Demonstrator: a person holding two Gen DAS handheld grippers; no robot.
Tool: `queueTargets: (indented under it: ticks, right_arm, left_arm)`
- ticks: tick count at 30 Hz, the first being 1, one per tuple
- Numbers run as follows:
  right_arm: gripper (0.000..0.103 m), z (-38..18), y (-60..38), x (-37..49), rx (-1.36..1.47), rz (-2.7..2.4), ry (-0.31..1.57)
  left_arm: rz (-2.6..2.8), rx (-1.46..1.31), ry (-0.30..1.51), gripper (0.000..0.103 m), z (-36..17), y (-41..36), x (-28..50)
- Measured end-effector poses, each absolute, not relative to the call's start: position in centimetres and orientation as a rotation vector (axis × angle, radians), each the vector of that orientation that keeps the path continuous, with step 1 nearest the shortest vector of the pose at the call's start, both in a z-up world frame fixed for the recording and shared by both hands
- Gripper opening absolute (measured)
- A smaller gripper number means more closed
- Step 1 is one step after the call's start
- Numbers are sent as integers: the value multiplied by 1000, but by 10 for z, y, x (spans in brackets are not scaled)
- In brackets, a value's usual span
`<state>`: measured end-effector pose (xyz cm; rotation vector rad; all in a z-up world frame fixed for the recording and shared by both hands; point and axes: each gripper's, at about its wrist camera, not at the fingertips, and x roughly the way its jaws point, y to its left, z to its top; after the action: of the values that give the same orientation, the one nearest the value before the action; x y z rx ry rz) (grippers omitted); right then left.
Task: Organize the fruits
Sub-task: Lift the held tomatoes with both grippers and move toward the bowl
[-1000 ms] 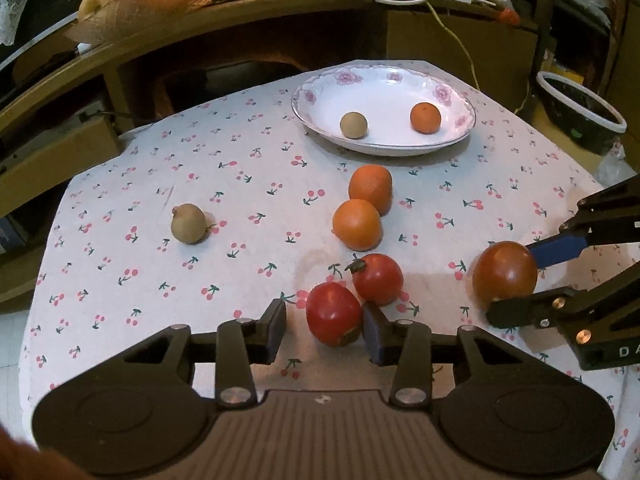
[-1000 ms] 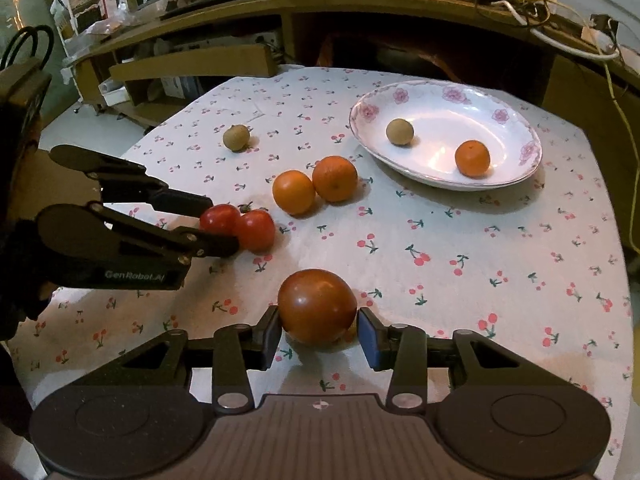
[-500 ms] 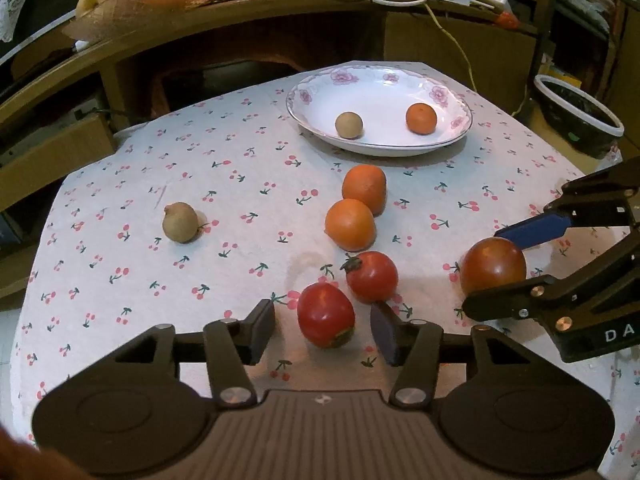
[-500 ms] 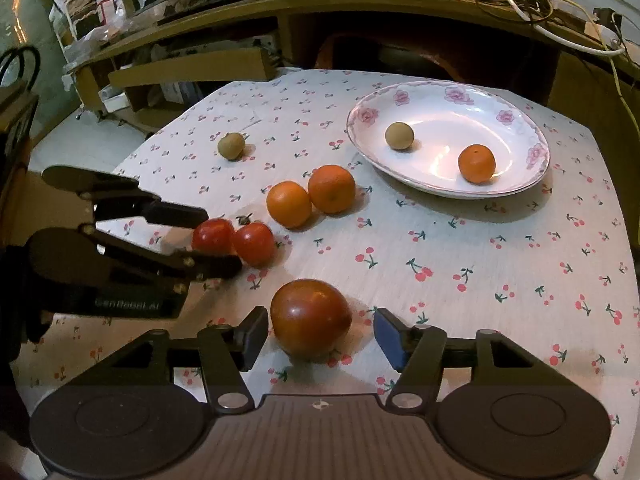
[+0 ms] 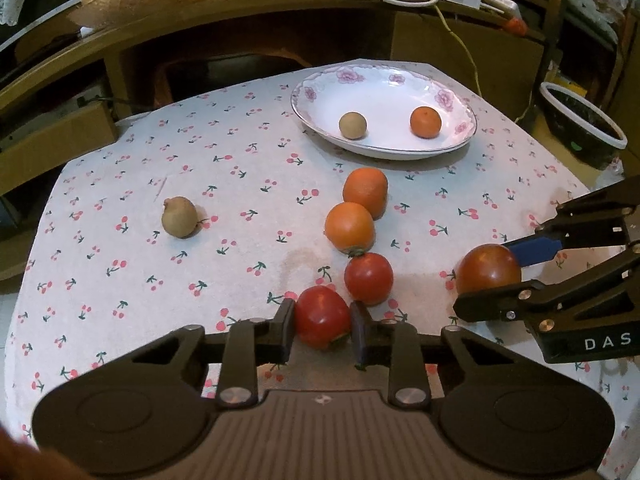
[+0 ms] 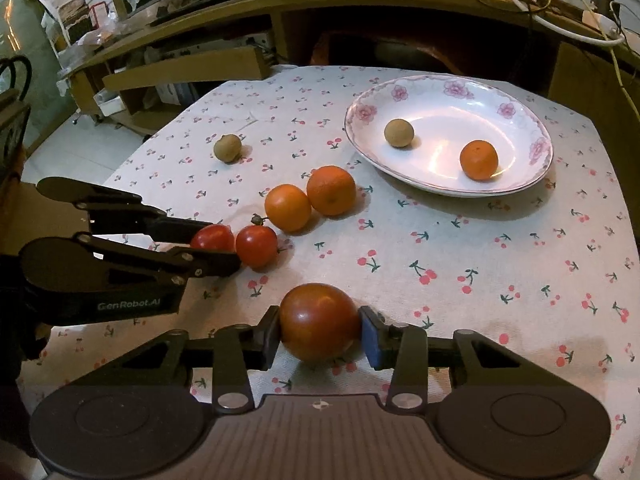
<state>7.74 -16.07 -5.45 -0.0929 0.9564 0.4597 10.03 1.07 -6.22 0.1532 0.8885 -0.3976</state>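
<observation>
Left wrist view. The left hand-held gripper [image 5: 322, 330] pinches a red tomato [image 5: 322, 316] between its two pads, low on the worktop [image 5: 120, 248] with its cherry-print cloth. A second red tomato [image 5: 368, 278] sits just beyond, touching the first or nearly so. Two oranges [image 5: 349, 227] lie in a line behind it, toward a floral-rimmed plate [image 5: 320, 96] that holds a small brown fruit [image 5: 352, 125] and a small orange [image 5: 425, 121]. Another brown fruit [image 5: 179, 217] lies apart at the left. At the right, the right hand-held gripper [image 5: 496, 276] is clamped on a dark red tomato [image 5: 488, 268].

Right wrist view. The right hand-held gripper [image 6: 320, 334] grips the dark red tomato [image 6: 319, 322] with both pads pressed on its sides, the fruit resting on the cloth. At the left, the left hand-held gripper [image 6: 216, 246] closes around the red tomato [image 6: 212, 238], beside the second red tomato [image 6: 256, 246]. The plate [image 6: 532, 176] stands at the far right.
</observation>
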Motion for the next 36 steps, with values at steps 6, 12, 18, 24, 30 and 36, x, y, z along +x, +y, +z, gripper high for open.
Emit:
queueTargets:
  ticks: [6,12,18,24,30,36]
  right_arm:
    - [40,-52,-158,73,-130,446,950]
    - [41,-48,-161,61,-155,453,928]
    - [43,-53,-164,60,-161,453,940]
    - [47,-54,-165,60,-152,461,950]
    - [50,-54,-167,59,-146,455,953]
    - [43,-53,-169,59,-122,447,960]
  left_arm:
    - [-424,165,884,34,-56,7,86]
    - [-458,189,874,34,-56,-1,70]
    - [-465,213,889,36,-61,-5,68]
    - [-447,211,889,46,-63,-3,67]
    - [-428,188,903,51,-63,-1,70]
    - [-419,188,903,40,-62,-5,68]
